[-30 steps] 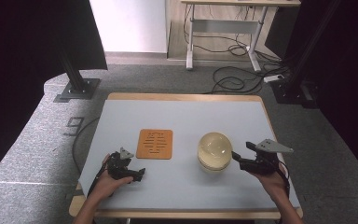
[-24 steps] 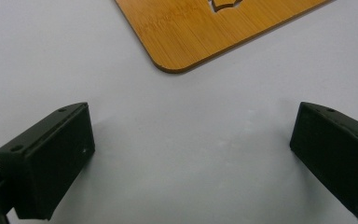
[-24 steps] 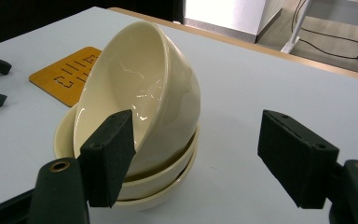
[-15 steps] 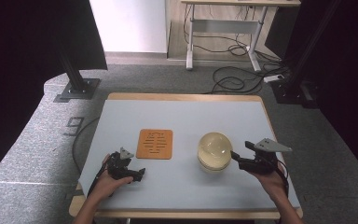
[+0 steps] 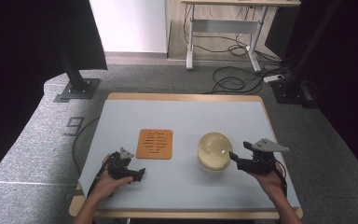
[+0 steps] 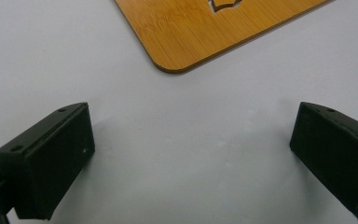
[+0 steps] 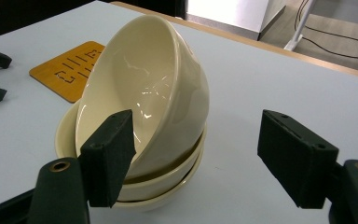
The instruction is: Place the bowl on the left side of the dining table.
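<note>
Bowls, cream, sit in a stack just ahead of the right gripper, on the table. Top bowl is tipped on its side inside the lower ones, mouth facing the gripper, so its rim is offered up for a pinch; that tilt looks like the reason the gripper comes in low and level from the side. In the right gripper view one jaw stands in front of the stack's near side, seemingly at the tipped bowl's rim, and the other hangs well out over bare table. Jaws are spread wide, nothing between them; whether the near jaw touches the bowl I cannot tell.

Table is pale grey-blue with a wooden edge, both hands resting on its near part.

Wooden mat, flat, with slot cutouts, lies ahead of the left gripper and off to the far side of the bowls from the right gripper. Likely the spot where a bowl is meant to land, hence kept bare.

Left gripper sits low over the table, jaws also wide apart and holding nothing, the mat's rounded corner just beyond them. Judged as parked out of the way while the right one works the stack.
</note>
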